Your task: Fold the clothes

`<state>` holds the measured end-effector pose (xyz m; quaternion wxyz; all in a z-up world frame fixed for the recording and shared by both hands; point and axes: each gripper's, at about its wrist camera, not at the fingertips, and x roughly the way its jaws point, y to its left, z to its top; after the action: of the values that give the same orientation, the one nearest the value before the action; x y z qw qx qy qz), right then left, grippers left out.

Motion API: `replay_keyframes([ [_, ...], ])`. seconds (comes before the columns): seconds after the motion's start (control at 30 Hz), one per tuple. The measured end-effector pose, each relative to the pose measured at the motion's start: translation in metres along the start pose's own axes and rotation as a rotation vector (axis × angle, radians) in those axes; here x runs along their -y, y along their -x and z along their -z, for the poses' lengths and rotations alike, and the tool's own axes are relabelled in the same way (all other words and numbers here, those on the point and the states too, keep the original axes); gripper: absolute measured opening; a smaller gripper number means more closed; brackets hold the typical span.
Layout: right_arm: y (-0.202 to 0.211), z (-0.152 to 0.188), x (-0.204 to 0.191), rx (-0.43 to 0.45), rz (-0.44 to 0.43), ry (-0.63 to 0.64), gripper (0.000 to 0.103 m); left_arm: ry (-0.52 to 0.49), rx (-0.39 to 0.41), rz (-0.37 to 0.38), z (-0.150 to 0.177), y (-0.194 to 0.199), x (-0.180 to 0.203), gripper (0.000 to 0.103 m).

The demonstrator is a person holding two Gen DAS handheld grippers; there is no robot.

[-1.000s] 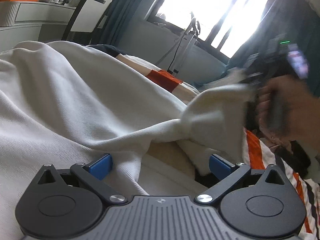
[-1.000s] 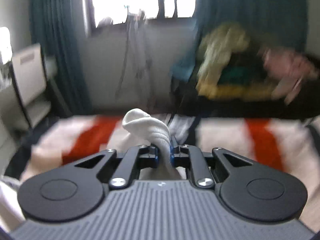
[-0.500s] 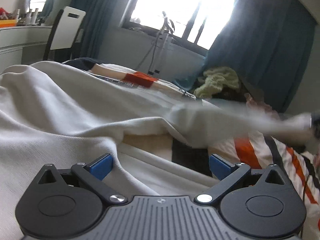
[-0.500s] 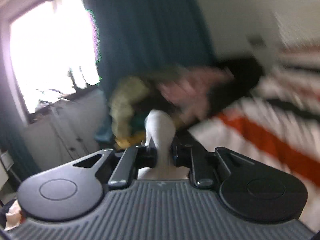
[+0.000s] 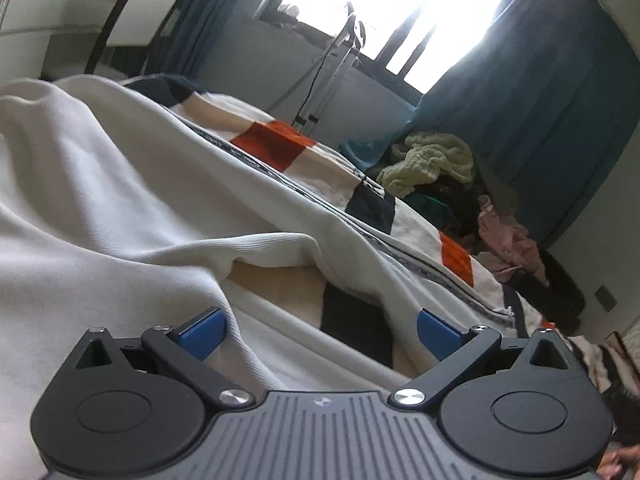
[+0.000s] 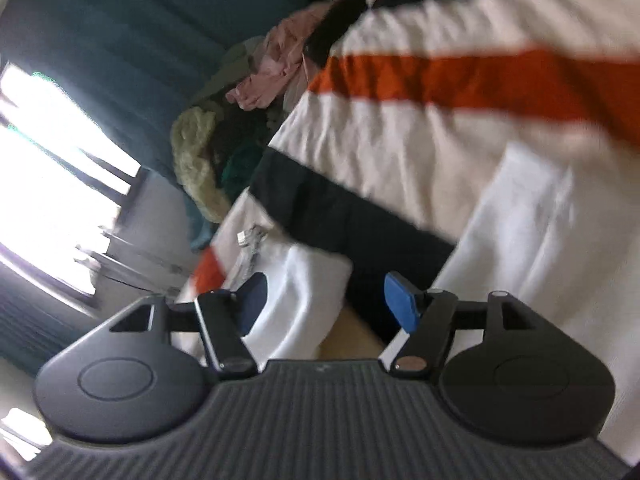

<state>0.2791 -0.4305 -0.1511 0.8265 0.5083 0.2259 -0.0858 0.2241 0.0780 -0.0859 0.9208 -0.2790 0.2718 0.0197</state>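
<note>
- The bed, under a cover striped cream, orange and black, carried everything; a heap of other clothes lay at its far end by the curtain, well apart from both tools
- The garment, a cream zip-front top, lay spread over the bed, its long axis running from the near left of the left wrist view out to the far right along the zip
- Its sleeve lay in the right wrist view as a white fold between the right gripper's fingers, against the left pad and clear of the right one, so it was no longer pinched
- The right gripper was rolled hard to one side and its fingers were opening, the sleeve end loose between them
- The left gripper hung just above the garment's body with fingers spread wide and nothing between them; cloth lay just ahead and to its left
- Judgement: the right gripper sat nearer the sleeve, the left nearer the body and hem, so the coming fold probably turned on the left fingers reaching forward and down onto that cloth
</note>
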Motion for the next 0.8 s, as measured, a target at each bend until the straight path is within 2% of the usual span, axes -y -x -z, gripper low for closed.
replay_keyframes([
  [0.13, -0.011, 0.005, 0.011, -0.085, -0.1, -0.079, 0.068, 0.04, -0.059, 0.047, -0.016, -0.026, -0.001, 0.095],
  [0.2, -0.022, 0.009, 0.009, -0.106, -0.104, -0.038, 0.068, 0.074, -0.073, 0.069, -0.022, -0.039, -0.008, 0.093],
  [0.33, -0.053, 0.012, -0.001, -0.124, -0.094, 0.023, 0.067, 0.204, -0.079, 0.092, -0.034, -0.068, -0.033, 0.086],
  [0.4, -0.069, 0.012, -0.009, -0.087, -0.066, 0.085, 0.061, 0.295, -0.081, 0.106, -0.037, -0.081, -0.051, 0.085],
  [0.53, -0.098, 0.011, -0.008, -0.033, 0.007, 0.11, 0.029, 0.376, -0.092, 0.127, -0.04, -0.097, -0.069, 0.085],
  [0.57, -0.102, 0.009, -0.005, -0.02, 0.011, 0.104, 0.024, 0.386, -0.093, 0.126, -0.041, -0.099, -0.069, 0.085],
  [0.67, -0.111, -0.002, 0.003, 0.018, -0.018, 0.04, 0.011, 0.386, -0.1, 0.118, -0.048, -0.104, -0.068, 0.083],
  [0.8, -0.105, -0.011, -0.006, 0.102, -0.041, 0.057, 0.007, 0.366, -0.113, 0.132, -0.051, -0.108, -0.069, 0.079],
])
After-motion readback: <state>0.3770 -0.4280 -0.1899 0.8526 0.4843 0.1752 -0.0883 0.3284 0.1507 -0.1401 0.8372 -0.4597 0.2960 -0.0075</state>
